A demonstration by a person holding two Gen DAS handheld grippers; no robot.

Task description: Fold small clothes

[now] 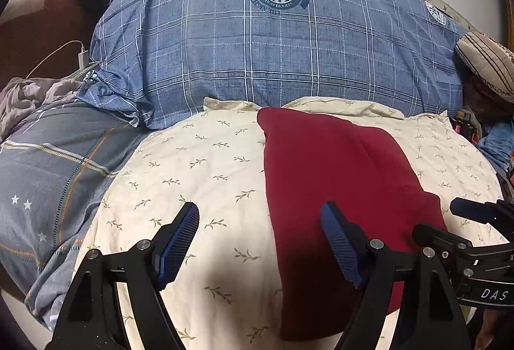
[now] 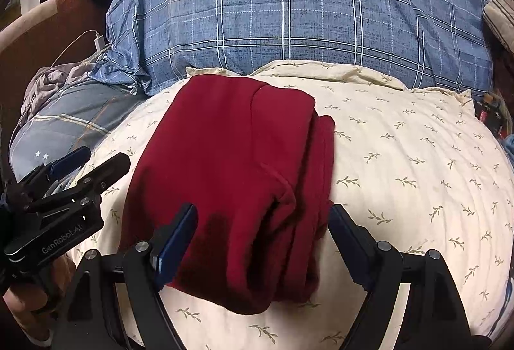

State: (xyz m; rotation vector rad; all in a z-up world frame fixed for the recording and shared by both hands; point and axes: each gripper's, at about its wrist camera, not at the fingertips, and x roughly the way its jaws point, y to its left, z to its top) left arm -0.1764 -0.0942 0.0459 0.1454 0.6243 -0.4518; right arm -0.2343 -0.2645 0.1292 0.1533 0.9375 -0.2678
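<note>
A dark red garment (image 1: 337, 189) (image 2: 241, 173) lies folded into a long rectangle on a cream leaf-print quilt (image 1: 208, 173) (image 2: 401, 173). My left gripper (image 1: 260, 215) is open over the quilt, its right finger above the garment's left edge, nothing between the pads. In the right wrist view it (image 2: 99, 158) hangs open left of the garment. My right gripper (image 2: 263, 211) is open above the garment's near end, its fingers on either side of the thick layered edge and not pressing it. The left wrist view shows it (image 1: 437, 218) at the garment's right edge.
A big blue plaid duvet (image 1: 257, 60) (image 2: 305, 12) is heaped behind the quilt. A grey plaid blanket (image 1: 48, 173) lies to the left, with a white charger cable (image 1: 82, 56) beyond it. A striped cushion (image 1: 488, 60) sits at far right. A person's hand (image 2: 19, 301) holds the left gripper.
</note>
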